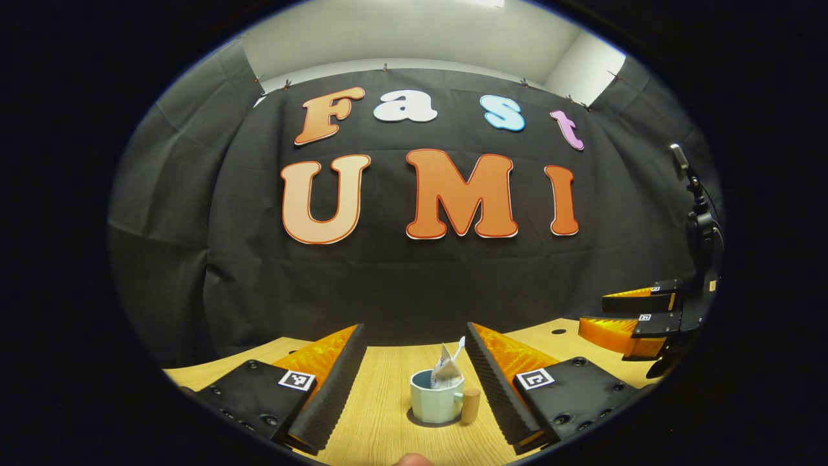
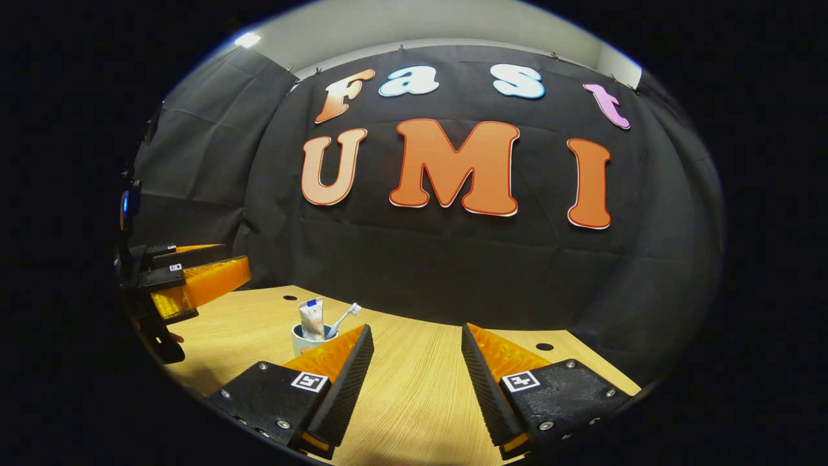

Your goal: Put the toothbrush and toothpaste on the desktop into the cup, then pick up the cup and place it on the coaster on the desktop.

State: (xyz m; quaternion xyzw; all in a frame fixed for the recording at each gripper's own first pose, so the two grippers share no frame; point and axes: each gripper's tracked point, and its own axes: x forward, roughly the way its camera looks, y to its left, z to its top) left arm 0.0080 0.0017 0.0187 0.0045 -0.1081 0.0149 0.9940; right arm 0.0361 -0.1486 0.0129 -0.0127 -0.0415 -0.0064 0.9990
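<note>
With your left gripper (image 1: 414, 382) held low over the desktop (image 1: 381, 421), its jaws stand spread wide and the cup (image 1: 435, 402) sits upright on the wood between the two fingers, touching neither. You can see the toothpaste (image 1: 446, 373) and the toothbrush (image 1: 458, 347) standing in the cup, both leaning, brush head up. A wooden handle (image 1: 471, 404) sticks out from the cup's side nearest the right-hand finger. Your right gripper (image 2: 414, 375) also has its jaws spread, nothing between them but bare desktop. From the right gripper view, the cup stands to the left, partly behind that gripper's left finger (image 2: 346, 375), tube and brush poking above the rim. Whether a coaster lies under the cup, you cannot tell from either view.
</note>
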